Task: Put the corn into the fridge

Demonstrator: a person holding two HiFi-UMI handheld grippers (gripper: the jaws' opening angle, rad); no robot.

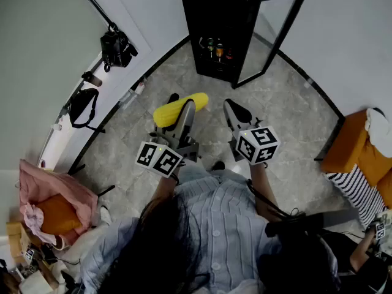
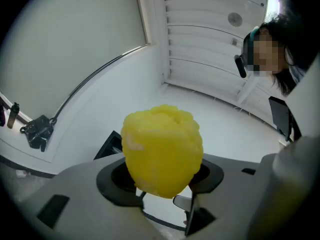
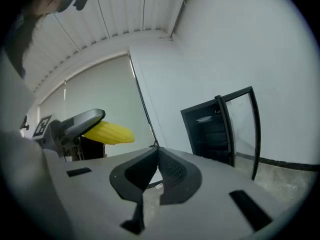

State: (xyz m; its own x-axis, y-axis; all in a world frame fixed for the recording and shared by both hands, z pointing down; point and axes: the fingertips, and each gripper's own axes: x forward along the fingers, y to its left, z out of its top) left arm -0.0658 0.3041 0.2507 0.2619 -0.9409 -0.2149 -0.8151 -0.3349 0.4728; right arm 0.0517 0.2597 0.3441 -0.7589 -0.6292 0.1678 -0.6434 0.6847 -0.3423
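I hold the corn (image 1: 180, 109) facing the open fridge (image 1: 215, 8).
My left gripper (image 1: 185, 111) clamps it (right gripper (image 1: 234, 110) closed, empty); I should keep it level going in.

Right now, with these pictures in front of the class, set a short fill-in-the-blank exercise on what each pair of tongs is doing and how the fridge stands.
1. The left tongs are shut on the yellow ____.
2. The right tongs are shut and hold ____.
3. The black fridge stands ahead on the floor with its glass door ____.

Missing words: corn; nothing; open.
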